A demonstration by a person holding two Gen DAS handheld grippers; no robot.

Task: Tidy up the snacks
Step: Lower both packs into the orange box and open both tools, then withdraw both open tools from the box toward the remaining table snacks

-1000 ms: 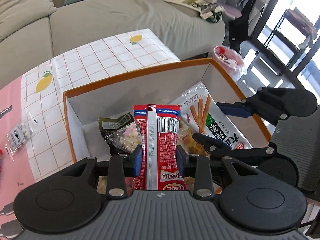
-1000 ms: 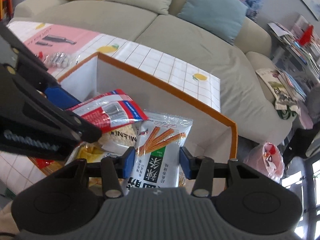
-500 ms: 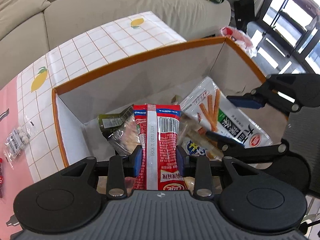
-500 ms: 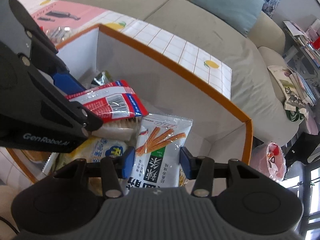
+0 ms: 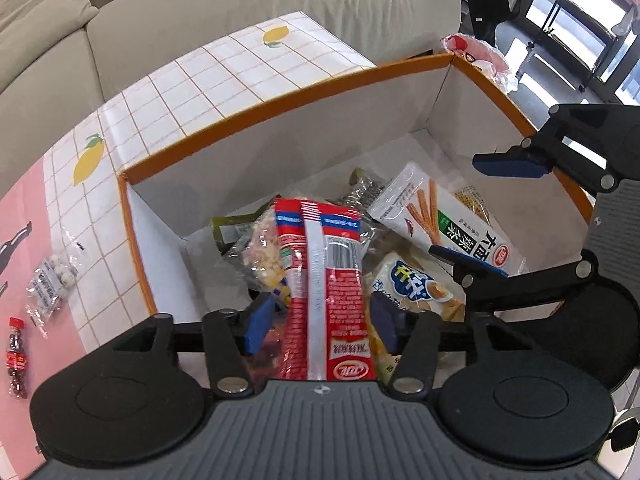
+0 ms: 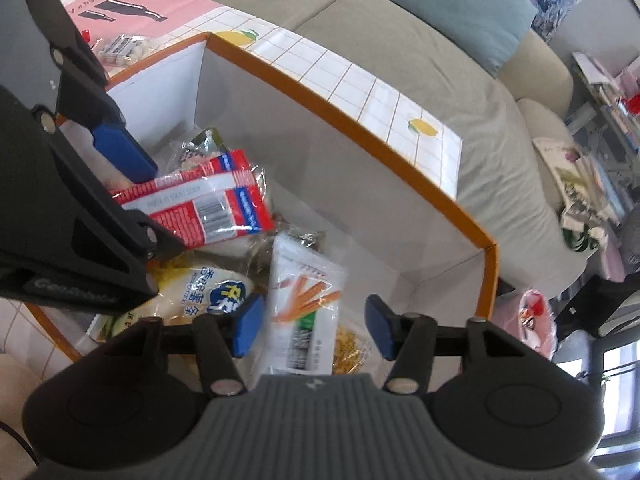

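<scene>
Snacks filled the orange-rimmed box (image 5: 288, 96) at the tabletop's (image 5: 240, 64) sofa-side corner. The left tool (image 5: 320, 322) was opening, its pads clear of the red packet (image 5: 324, 280) lying between them on the pile. The right tool (image 6: 310, 326) was opening too, pads apart around the white stick packet (image 6: 304, 292) in the box.

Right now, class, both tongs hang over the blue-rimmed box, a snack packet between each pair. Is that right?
Only the colour is wrong: the box's rim is orange, as the left wrist view shows. Both tongs do hang over it, a packet between each pair.
</scene>
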